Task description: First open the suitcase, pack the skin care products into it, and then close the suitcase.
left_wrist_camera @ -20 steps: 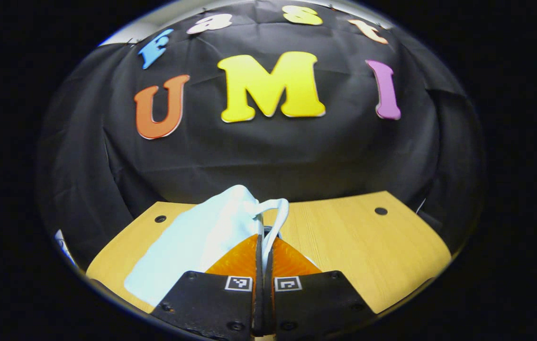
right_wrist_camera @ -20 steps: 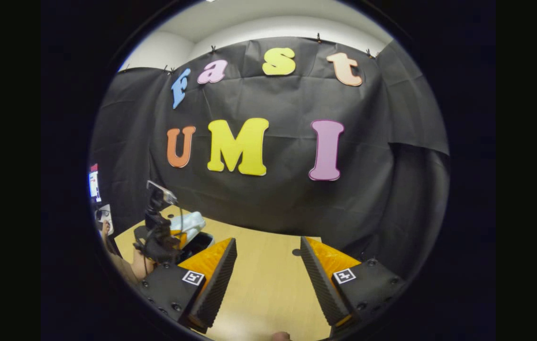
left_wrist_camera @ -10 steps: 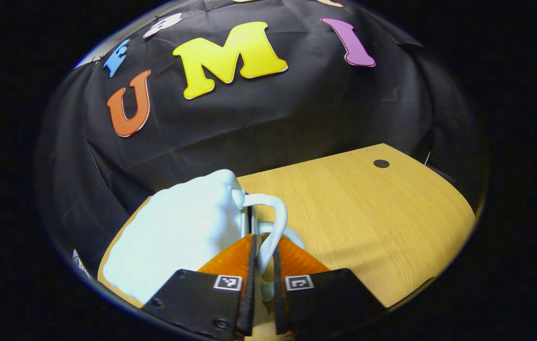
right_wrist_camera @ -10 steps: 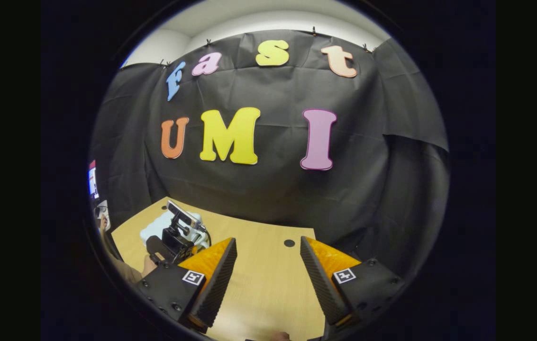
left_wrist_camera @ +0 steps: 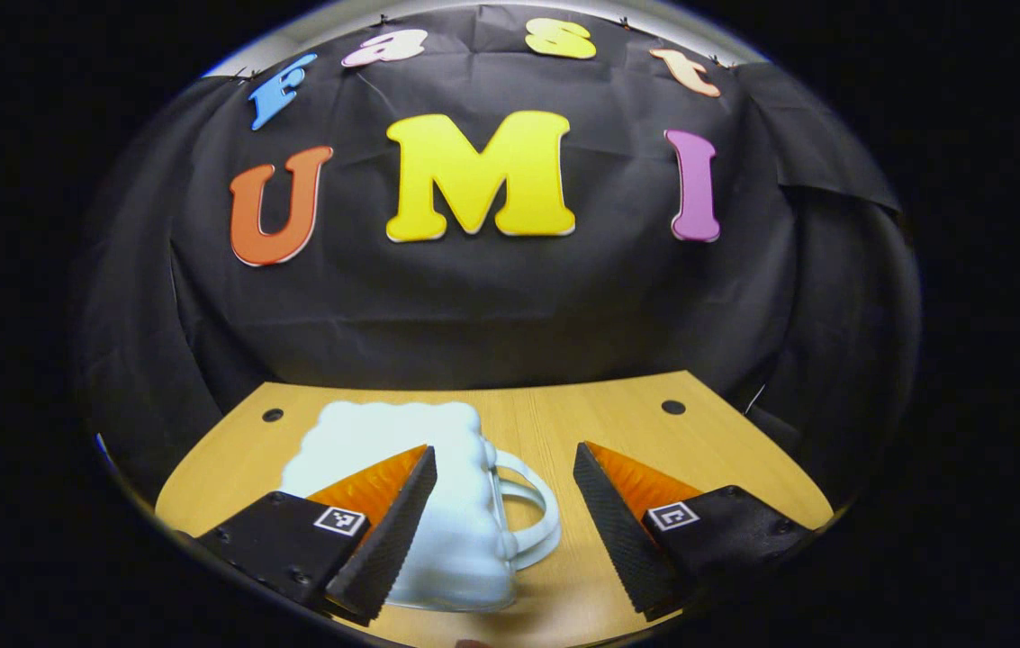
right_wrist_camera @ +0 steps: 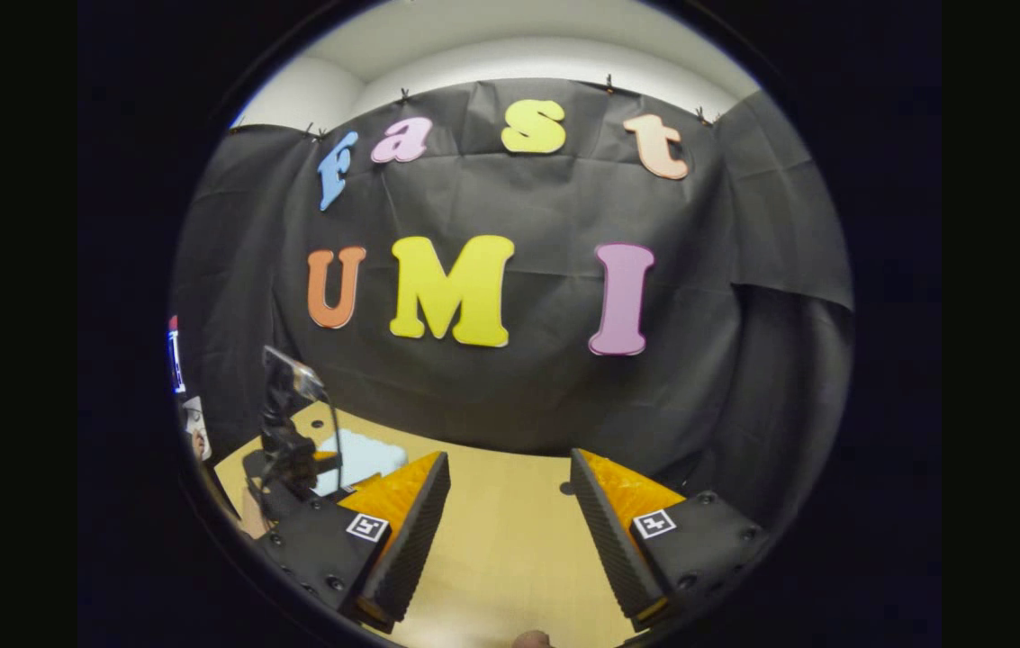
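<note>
Released from the left gripper [left_wrist_camera: 505, 504] within the last half second, a pale blue-white suitcase [left_wrist_camera: 437, 504] now lies closed on the wooden counter [left_wrist_camera: 717, 459], its looped handle [left_wrist_camera: 529, 517] free. Earlier frames of the left gripper view showed that handle pinched between nearly closed jaws with the case tilted up off the wood; now the jaws stand wide apart and hold nothing. Their left finger overlaps the scalloped shell of the case, while the handle sits in the gap between the two fingers, touching neither as far as can be seen. Two small dark round holes [left_wrist_camera: 672, 407] mark the counter near its far corners, just before the black cloth wall.

Seen from the right gripper view, the right gripper [right_wrist_camera: 510, 540] hangs above bare counter [right_wrist_camera: 500, 531] with its jaws spread wide and nothing between them, much as it was a second ago. Off to the left in that view, the left gripper [right_wrist_camera: 289, 445] appears blurred, a hand [right_wrist_camera: 250, 517] below it, with the suitcase [right_wrist_camera: 361, 454] lying flat on the counter just beyond it. Whether any skin care products are inside the case cannot be told.
</note>
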Tool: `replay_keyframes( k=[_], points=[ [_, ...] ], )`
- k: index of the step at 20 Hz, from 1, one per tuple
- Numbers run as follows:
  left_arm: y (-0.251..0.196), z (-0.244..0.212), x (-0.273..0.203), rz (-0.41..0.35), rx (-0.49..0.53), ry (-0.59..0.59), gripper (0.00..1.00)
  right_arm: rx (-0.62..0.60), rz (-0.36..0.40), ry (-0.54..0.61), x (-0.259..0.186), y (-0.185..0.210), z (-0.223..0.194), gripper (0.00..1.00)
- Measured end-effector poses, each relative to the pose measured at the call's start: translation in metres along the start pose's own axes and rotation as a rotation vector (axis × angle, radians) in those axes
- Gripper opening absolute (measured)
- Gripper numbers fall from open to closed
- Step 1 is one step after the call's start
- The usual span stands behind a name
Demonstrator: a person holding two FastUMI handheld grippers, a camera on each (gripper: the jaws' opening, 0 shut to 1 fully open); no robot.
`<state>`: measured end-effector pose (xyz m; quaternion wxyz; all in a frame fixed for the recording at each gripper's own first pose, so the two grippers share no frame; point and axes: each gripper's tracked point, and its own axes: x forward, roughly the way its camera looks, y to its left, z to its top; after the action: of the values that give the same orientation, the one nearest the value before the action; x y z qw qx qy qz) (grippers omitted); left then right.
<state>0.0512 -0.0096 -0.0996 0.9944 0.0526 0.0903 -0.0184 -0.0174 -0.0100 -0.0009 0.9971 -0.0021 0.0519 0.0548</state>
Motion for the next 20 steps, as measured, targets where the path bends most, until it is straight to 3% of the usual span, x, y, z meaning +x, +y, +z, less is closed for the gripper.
replay_keyframes(
  k=[4,9,13,20],
  points=[
    [0.053,0.04,-0.056,0.02,0.029,-0.079,0.98,-0.001,0.064,0.016,0.007,0.077,-0.012,0.8],
    [0.116,0.048,-0.113,0.11,0.017,-0.047,0.98,-0.007,0.098,-0.011,0.003,0.141,-0.013,0.8],
    [0.14,0.068,-0.135,0.114,0.004,-0.109,0.99,0.011,0.084,-0.031,0.001,0.163,-0.008,0.8],
    [0.136,0.085,-0.137,0.076,0.042,-0.182,0.99,0.005,0.079,-0.023,-0.004,0.178,-0.007,0.8]
  ],
)
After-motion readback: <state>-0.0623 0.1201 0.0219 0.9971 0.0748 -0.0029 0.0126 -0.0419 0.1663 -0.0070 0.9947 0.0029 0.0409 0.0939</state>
